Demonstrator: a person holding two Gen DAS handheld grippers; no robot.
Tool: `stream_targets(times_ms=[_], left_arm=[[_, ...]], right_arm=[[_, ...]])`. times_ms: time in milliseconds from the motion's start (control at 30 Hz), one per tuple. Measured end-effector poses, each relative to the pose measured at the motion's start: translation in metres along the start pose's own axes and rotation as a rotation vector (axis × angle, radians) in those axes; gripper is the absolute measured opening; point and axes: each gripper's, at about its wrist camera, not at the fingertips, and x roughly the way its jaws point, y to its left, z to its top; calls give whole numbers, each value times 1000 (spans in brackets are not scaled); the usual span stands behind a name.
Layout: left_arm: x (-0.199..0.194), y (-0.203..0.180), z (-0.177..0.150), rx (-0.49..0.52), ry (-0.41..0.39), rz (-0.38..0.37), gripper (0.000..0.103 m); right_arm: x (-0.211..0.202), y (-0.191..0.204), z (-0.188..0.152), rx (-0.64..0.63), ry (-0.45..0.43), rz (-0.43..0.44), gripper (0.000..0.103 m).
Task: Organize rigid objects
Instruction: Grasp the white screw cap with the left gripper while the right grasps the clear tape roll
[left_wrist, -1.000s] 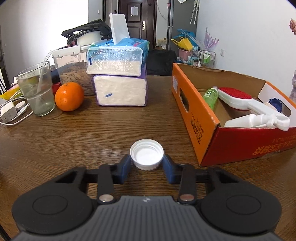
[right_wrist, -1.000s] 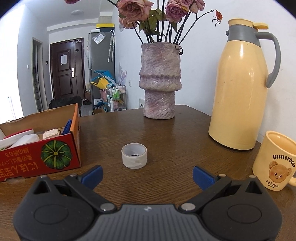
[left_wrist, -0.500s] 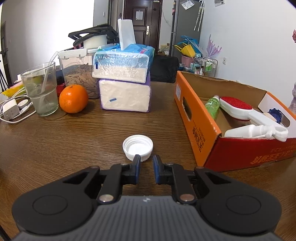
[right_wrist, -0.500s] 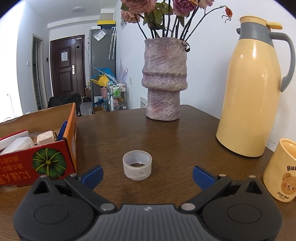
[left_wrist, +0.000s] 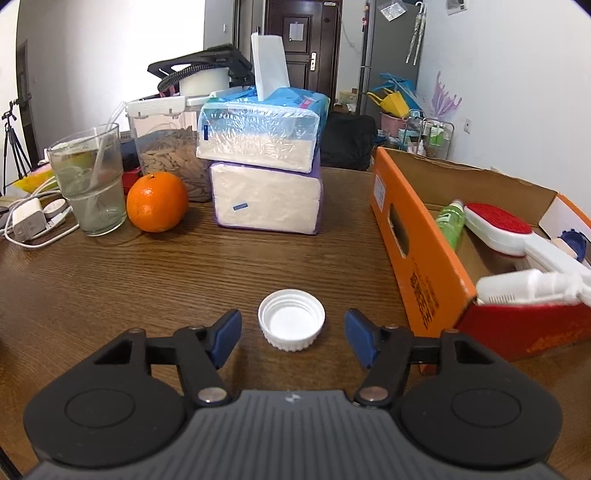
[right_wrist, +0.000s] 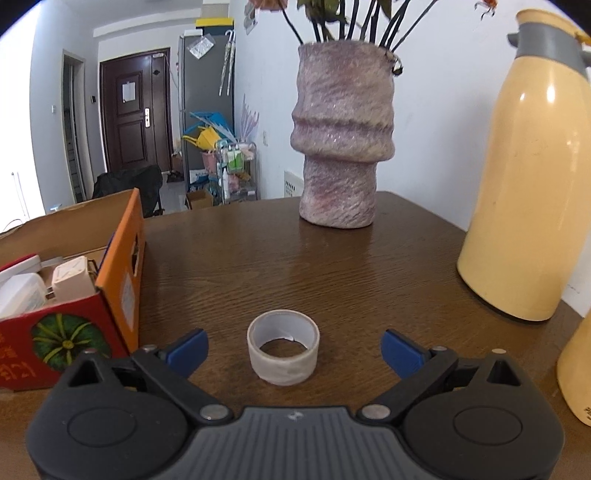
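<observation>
We are holding our left gripper (left_wrist: 291, 334) low in the left view, its jaws opening around a white ridged plastic bottle cap (left_wrist: 291, 324) without touching it. Our right gripper (right_wrist: 293, 349) is closing around an upright translucent tape roll (right_wrist: 283, 351), pads still clear. The orange cardboard box (left_wrist: 417, 254) is sitting at frame right.

Both fisheye cameras are sitting just behind their black tongs, looking forward and slightly down across the dark brown wooden surface (left_wrist: 147, 280) from close above it. The left view is facing the far dark door, and the right view is facing a white wall. Both are sharing the open orange cardboard box (left_wrist: 417, 236) (right_wrist: 122, 254).
</observation>
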Motion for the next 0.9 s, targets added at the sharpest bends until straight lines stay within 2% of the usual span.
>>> stream_targets(times_ms=[133,200,267,400,533,567,633,667,700,900], left_arm=[[8,-3,3,2,11,-5,62],[10,-5,4,9,12,-9,55],[11,-6,4,15,19,-9,42],[12,-7,4,21,10,30,41],[10,-3,5,-2,6,27,41],[10,-3,5,-2,6,27,41],[10,-4,5,1,4,31,41],[10,-4,5,1,4,31,41],[10,-4,5,-1,3,30,41],[9,-3,5,-2,1,32,41]], right_arm=[[9,3,4,-3,11,6,93],[12,4,5,-11,14,7,91],[14,6,6,-17,20,7,90],[16,6,8,-16,24,11,89],[19,6,9,-16,28,9,87],[21,6,10,-18,30,8,84],[23,7,9,-21,48,11,70],[24,7,8,-21,62,15,54],[24,6,8,-18,66,23,43],[17,9,7,-31,38,29,42]])
